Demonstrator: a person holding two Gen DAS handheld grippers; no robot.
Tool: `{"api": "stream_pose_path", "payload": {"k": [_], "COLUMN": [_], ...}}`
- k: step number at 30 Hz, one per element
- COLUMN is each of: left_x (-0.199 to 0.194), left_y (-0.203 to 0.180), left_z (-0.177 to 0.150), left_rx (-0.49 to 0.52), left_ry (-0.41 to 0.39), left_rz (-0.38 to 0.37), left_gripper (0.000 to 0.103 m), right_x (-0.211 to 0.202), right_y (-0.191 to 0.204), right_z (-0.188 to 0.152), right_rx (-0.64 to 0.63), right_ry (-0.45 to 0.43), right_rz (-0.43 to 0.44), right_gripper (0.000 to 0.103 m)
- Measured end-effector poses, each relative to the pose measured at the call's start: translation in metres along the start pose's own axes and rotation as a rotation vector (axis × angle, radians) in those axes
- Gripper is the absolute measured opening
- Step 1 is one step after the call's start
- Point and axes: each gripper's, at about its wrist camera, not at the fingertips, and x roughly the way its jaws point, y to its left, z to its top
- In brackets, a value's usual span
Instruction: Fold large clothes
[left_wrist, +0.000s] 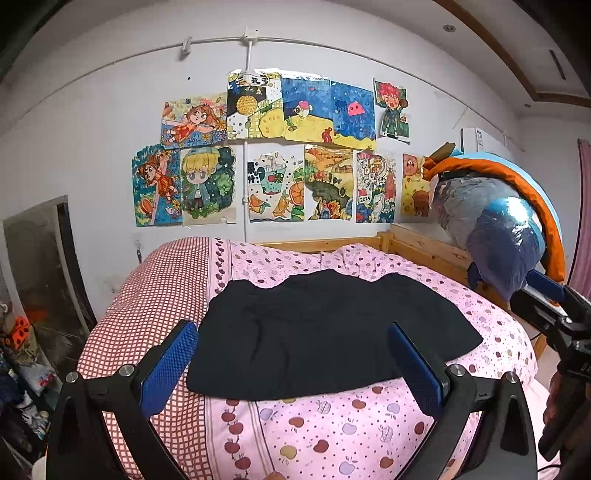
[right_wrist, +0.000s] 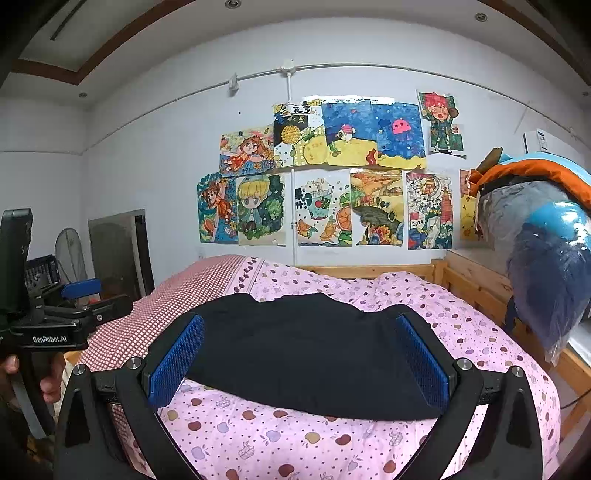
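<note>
While both tools hover level above the bed's (left_wrist: 295, 424) near edge, the left gripper (left_wrist: 291, 365) and right gripper (right_wrist: 301, 363) stand wide open, holding nothing; the black garment (left_wrist: 325, 332) lies flat mid-bed, a hand (right_wrist: 51, 376) gripping the left handle.

bed (left_wrist: 332, 435) near edge: open | right: wooden rail (right_wrist: 476, 284), bagged bundle (right_wrist: 546, 266)

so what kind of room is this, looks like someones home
Most likely a bedroom in a home, perhaps a child's. A wooden-framed bed with a pink apple-print cover fills the view, a black garment lies spread on it, and colourful hand-drawn pictures are stuck to the wall.
</note>
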Motion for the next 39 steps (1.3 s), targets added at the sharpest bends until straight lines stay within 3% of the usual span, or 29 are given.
{"api": "stream_pose_path", "payload": {"k": [10, 17, 29, 35, 39], "left_x": [-0.012, -0.012, -0.013, 0.0, 0.001], "left_y": [-0.001, 0.007, 0.004, 0.002, 0.007], "left_z": [-0.027, -0.039, -0.066, -0.087, -0.088], "left_rx": [-0.034, -0.036, -0.016, -0.026, -0.043], "left_ry": [0.044, 0.061, 0.056, 0.128, 0.129], "left_rz": [0.025, 0.048, 0.083, 0.06, 0.059], "left_gripper": [0.103, 0.103, 0.103, 0.103, 0.103], "right_x": [-0.007, -0.01, -0.005, -0.001, 0.001], "right_y": [0.001, 0.002, 0.011, 0.009, 0.005], "right_z": [-0.025, -0.037, -0.064, -0.078, -0.082], "right_rx": [0.007, -0.005, -0.014, -0.02, -0.006], "right_ry": [0.073, 0.102, 0.174, 0.216, 0.234], "right_rz": [0.018, -0.051, -0.083, -0.115, -0.12], "right_gripper": [0.101, 0.101, 0.101, 0.101, 0.101]}}
